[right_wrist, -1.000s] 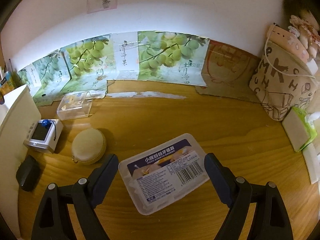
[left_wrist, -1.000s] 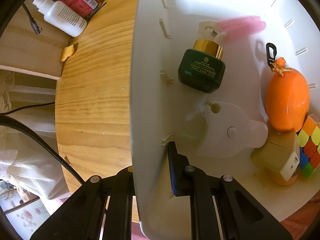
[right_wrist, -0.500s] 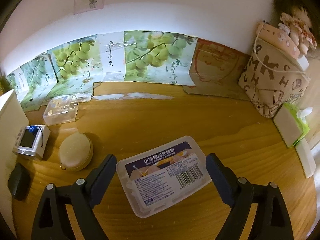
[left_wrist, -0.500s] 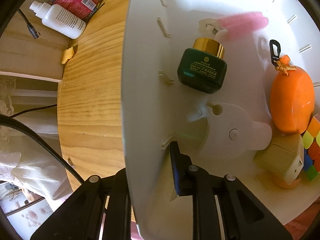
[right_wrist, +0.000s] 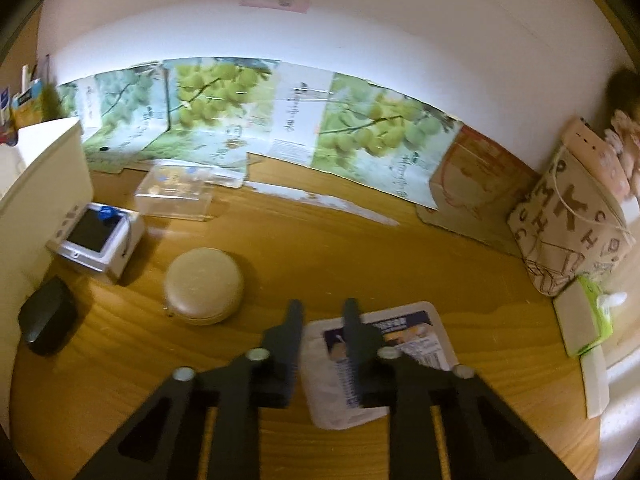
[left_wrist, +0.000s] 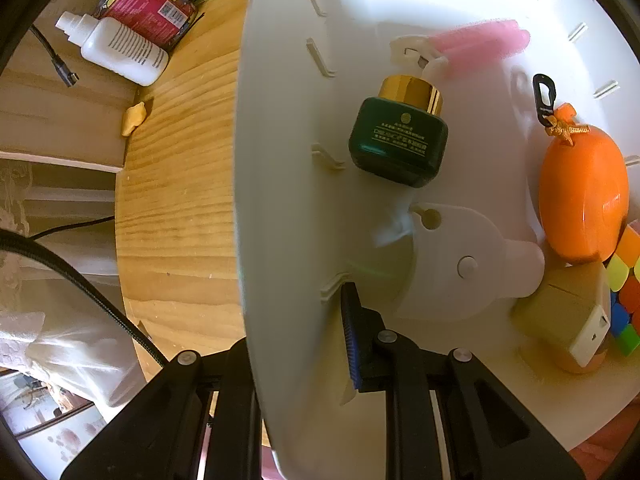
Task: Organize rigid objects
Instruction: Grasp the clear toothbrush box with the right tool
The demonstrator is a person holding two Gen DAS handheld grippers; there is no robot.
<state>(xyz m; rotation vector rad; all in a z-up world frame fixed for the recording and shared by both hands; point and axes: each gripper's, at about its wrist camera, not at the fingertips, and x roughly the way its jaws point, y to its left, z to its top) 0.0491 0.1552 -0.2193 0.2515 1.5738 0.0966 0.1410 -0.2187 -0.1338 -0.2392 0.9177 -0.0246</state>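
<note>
My left gripper [left_wrist: 296, 320] is shut on the side wall of a white storage bin [left_wrist: 280, 184]. Inside the bin lie a dark green bottle with a gold cap [left_wrist: 400, 140], an orange case [left_wrist: 582, 192], a pink item [left_wrist: 480, 40], a white flat gadget [left_wrist: 460, 264], a tan box [left_wrist: 564, 316] and a colour cube [left_wrist: 624, 288]. My right gripper [right_wrist: 320, 312] is shut on the left edge of a clear plastic box with a blue label [right_wrist: 392, 352], which sits on the wooden table [right_wrist: 360, 248].
In the right wrist view a round beige case [right_wrist: 204, 286], a white device with a screen [right_wrist: 96, 236], a black pouch [right_wrist: 46, 316], a clear plastic box [right_wrist: 176, 192] and the bin's wall [right_wrist: 44, 184] stand at left. A patterned bag [right_wrist: 568, 220] and tissues [right_wrist: 592, 320] stand at right.
My right gripper has closed from wide open onto the left edge of the labelled plastic box. The view has swung so the box now sits to the right. The left gripper keeps its hold on the bin.
</note>
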